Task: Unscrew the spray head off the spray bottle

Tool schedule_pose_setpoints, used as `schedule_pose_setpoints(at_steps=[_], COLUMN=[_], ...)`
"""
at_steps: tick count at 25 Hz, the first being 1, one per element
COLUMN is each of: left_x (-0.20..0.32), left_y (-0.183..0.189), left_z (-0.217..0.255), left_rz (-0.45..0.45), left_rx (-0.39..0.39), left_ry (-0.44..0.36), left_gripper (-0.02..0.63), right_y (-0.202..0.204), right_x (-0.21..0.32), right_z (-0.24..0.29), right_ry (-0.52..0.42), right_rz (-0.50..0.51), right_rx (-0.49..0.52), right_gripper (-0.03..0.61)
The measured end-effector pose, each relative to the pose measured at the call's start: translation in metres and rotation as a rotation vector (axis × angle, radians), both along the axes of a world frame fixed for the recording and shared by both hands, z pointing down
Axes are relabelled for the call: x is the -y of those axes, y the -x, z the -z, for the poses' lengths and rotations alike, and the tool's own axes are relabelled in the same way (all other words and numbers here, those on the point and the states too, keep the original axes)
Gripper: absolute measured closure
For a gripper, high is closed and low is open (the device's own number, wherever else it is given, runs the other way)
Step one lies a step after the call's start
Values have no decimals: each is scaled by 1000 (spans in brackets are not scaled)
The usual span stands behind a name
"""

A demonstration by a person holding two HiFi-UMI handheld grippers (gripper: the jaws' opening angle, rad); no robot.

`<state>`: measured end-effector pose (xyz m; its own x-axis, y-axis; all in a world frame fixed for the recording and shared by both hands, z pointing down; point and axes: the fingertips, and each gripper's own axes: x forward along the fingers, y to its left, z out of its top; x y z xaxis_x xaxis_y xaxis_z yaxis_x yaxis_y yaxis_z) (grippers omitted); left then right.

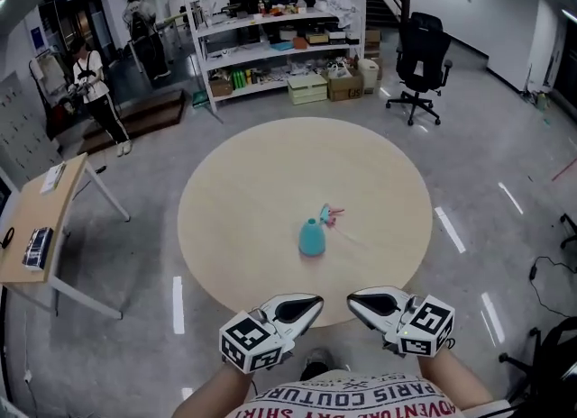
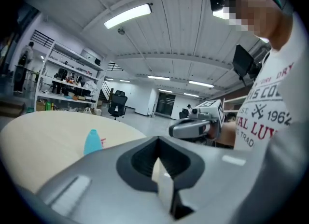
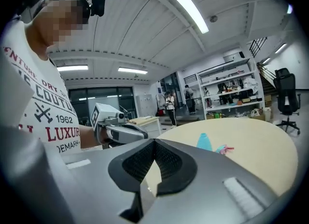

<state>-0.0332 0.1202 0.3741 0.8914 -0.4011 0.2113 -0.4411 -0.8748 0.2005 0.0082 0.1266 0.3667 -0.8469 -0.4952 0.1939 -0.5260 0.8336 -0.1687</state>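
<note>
A teal spray bottle (image 1: 312, 238) without its head stands upright near the middle of the round table (image 1: 234, 182). Its teal and pink spray head (image 1: 329, 215) lies on the tabletop just behind and to the right of it. The bottle (image 2: 92, 142) shows small in the left gripper view; bottle (image 3: 204, 142) and head (image 3: 223, 148) show in the right gripper view. My left gripper (image 1: 313, 302) and right gripper (image 1: 354, 300) are held close to my body at the table's near edge, tips pointing toward each other. Both are shut and hold nothing.
Shelving (image 1: 270, 29) loaded with boxes stands at the back, an office chair (image 1: 422, 63) at the back right. A small wooden desk (image 1: 41, 222) is at the left. Two people (image 1: 95, 92) stand far back left.
</note>
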Motion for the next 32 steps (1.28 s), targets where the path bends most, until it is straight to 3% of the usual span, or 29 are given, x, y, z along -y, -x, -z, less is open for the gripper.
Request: schedule_pose_setpoints(at_steps=[7,10,13,20,32], left_x=[-191,-287,-346,-412,-458], left_y=[-23,-36,-35,-28,-30], left_z=[-22,-7,18,57,75], left_rz=[168,157,140,153,153], left_rx=[-17,-75,-64,-19,12], left_ry=[27,71,51,-21,-82], left_gripper=[612,614,613,612,612], right_y=[-33,-43,-46,-36,-30], right_x=[-200,-291,-345,-405,-450], right_z=[-21,-24,2,54,64], right_ry=[-24,-6,-12,-46,-69], right_rz=[-36,-53,-63,-18,3], right_rx=[6,-34,8,70,58], right_gripper=[578,578,578,578,578])
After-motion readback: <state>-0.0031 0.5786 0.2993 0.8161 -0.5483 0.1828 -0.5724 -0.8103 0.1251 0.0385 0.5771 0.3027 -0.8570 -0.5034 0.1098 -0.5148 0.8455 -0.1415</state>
